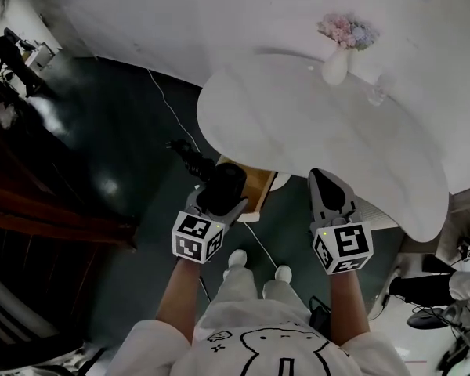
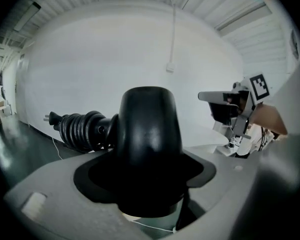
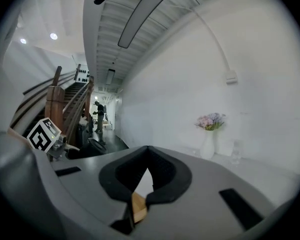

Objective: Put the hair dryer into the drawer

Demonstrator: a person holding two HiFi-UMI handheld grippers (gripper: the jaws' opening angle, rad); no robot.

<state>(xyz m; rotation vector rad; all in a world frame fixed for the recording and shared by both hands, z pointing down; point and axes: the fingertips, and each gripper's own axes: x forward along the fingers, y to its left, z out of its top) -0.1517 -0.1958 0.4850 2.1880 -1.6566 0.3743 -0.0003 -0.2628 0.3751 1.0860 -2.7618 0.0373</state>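
In the head view my left gripper (image 1: 219, 188) is shut on the black hair dryer (image 1: 225, 182), held low in front of the person. The dryer's coiled cord and plug (image 1: 189, 157) stick out past the jaws to the far left. In the left gripper view the dryer's body (image 2: 149, 134) fills the space between the pads, with the coiled cord (image 2: 82, 129) to its left. An open wooden drawer (image 1: 260, 185) shows just beyond the dryer, under the edge of the white table (image 1: 298, 139). My right gripper (image 1: 323, 185) hangs beside it, shut and empty (image 3: 147, 154).
On the white table stand a vase of flowers (image 1: 338, 57) and a clear glass (image 1: 376, 92). A wooden staircase (image 1: 31, 210) rises at the left. A thin cable (image 1: 166, 104) runs over the dark floor. The person's shoes (image 1: 236, 258) are below the grippers.
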